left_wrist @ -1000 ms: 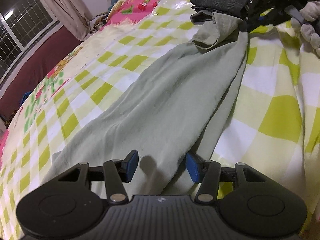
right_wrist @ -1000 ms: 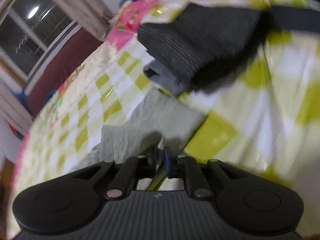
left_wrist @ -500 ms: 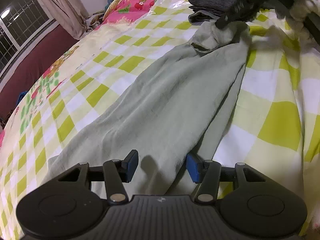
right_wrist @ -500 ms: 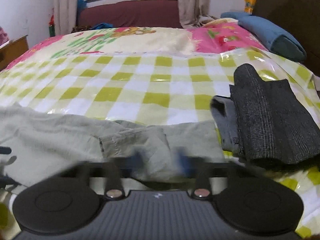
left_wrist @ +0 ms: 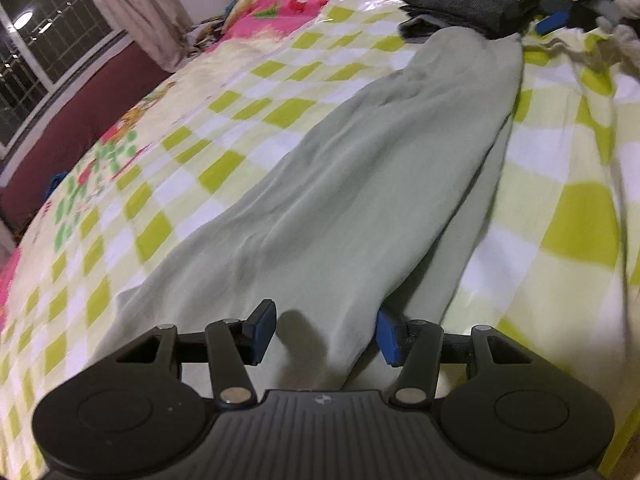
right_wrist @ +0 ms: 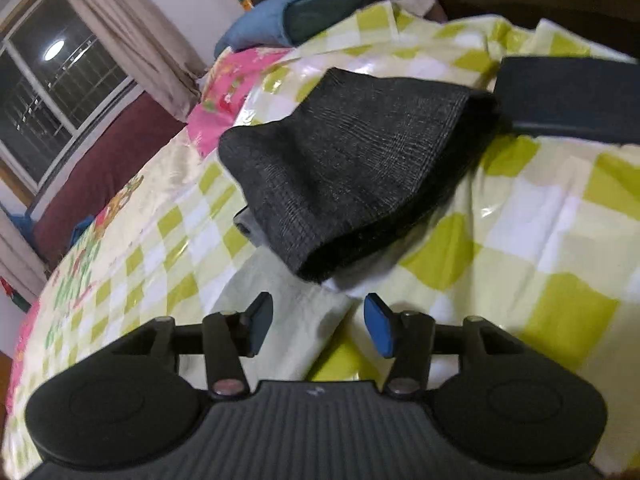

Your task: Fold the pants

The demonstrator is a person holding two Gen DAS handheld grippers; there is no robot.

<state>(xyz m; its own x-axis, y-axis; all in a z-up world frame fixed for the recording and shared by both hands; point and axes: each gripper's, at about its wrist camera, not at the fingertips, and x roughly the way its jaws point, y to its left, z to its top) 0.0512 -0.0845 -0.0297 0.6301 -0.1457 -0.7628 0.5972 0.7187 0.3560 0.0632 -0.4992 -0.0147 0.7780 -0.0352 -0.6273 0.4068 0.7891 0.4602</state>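
Pale green pants (left_wrist: pixel 360 184) lie stretched out lengthwise on the checked bedspread, one leg laid over the other. My left gripper (left_wrist: pixel 326 334) is open and empty, low over the near end of the pants. My right gripper (right_wrist: pixel 318 324) is open and empty over the far end of the pants (right_wrist: pixel 296 320), which lies flat beside a pile of folded dark clothes. In the left wrist view the right gripper (left_wrist: pixel 560 16) shows blurred at the far end.
A folded dark grey garment (right_wrist: pixel 352 168) lies on a lighter grey one just beyond the pants' far end. A dark folded item (right_wrist: pixel 568 100) and a blue pillow (right_wrist: pixel 292 16) lie further back. The yellow-green checked bedspread (left_wrist: pixel 572 216) extends to the right.
My right gripper let go of the pants' far end and opened; the bunched, lifted end now lies flat. My left gripper stayed open in place.
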